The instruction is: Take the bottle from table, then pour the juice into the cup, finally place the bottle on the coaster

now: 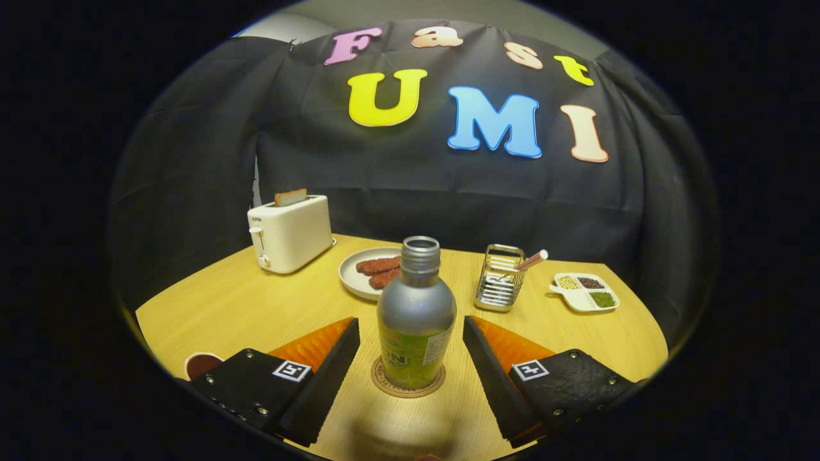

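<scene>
Wooden table: at left the cup, then the bottle upright on the coaster, long axis vertical, open mouth up. Our gripper brackets it, fingers spread, touching nothing. We judge it placed; we back straight out, keeping both fingers clear.

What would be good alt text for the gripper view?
An uncapped bottle stands upright on a round coaster, between the open gripper fingers, untouched. Beyond it on the wooden table are a toaster and a plate.
</scene>
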Demonstrator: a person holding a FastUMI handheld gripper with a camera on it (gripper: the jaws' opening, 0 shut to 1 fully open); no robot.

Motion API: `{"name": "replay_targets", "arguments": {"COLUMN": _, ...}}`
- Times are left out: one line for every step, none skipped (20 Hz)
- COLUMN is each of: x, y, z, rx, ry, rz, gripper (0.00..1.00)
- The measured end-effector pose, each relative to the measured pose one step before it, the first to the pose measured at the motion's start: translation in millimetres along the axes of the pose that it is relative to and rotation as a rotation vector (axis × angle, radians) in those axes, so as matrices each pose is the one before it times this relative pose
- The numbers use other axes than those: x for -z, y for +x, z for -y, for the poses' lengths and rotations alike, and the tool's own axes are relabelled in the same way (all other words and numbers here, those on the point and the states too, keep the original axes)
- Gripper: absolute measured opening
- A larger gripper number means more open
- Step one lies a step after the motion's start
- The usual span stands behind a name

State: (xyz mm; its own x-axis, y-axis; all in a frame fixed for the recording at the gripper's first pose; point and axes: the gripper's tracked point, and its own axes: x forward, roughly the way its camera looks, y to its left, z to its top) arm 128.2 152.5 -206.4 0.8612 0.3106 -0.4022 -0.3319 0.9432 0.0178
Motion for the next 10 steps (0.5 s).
{"name": "replay_targets", "arguments": {"x": -13.65, "y": -11.82, "z": 3.90, "rx": 0.01578, "ry": -0.00637, "rz": 0.02352, "gripper": 0.98}}
{"name": "replay_targets", "arguments": {"x": -12.17, "y": -10.58, "z": 4.28, "rx": 0.02175, "ry": -0.00811, "rz": 0.02044, "gripper": 0.99}}
{"name": "replay_targets", "arguments": {"x": -11.26, "y": -10.78, "z": 5.05, "rx": 0.02090, "ry": -0.00914, "rz": 0.01385, "gripper": 0.99}}
{"name": "replay_targets", "arguments": {"x": -8.51, "y": -9.73, "z": 3.80, "rx": 0.01781, "ry": -0.00543, "rz": 0.00621, "gripper": 0.98}}
{"name": "replay_targets", "arguments": {"x": -8.67, "y": -10.24, "z": 3.82, "rx": 0.01321, "ry": 0.00029, "rz": 0.00398, "gripper": 0.98}}
{"name": "replay_targets", "arguments": {"x": -9.65, "y": -9.84, "z": 0.07, "rx": 0.00011, "ry": 0.00943, "rz": 0.01183, "gripper": 0.98}}
{"name": "replay_targets", "arguments": {"x": -11.25, "y": -10.65, "z": 0.02, "rx": -0.00199, "ry": 0.00871, "rz": 0.01801, "gripper": 0.98}}
{"name": "replay_targets", "arguments": {"x": -9.34, "y": -10.64, "z": 2.46, "rx": 0.00566, "ry": 0.00530, "rz": 0.01901, "gripper": 0.98}}
{"name": "replay_targets", "arguments": {"x": -10.15, "y": -11.79, "z": 1.98, "rx": 0.00885, "ry": 0.00245, "rz": 0.02096, "gripper": 0.98}}
{"name": "replay_targets", "arguments": {"x": -8.38, "y": -12.56, "z": 0.77, "rx": 0.00729, "ry": 0.00545, "rz": 0.01980, "gripper": 0.98}}
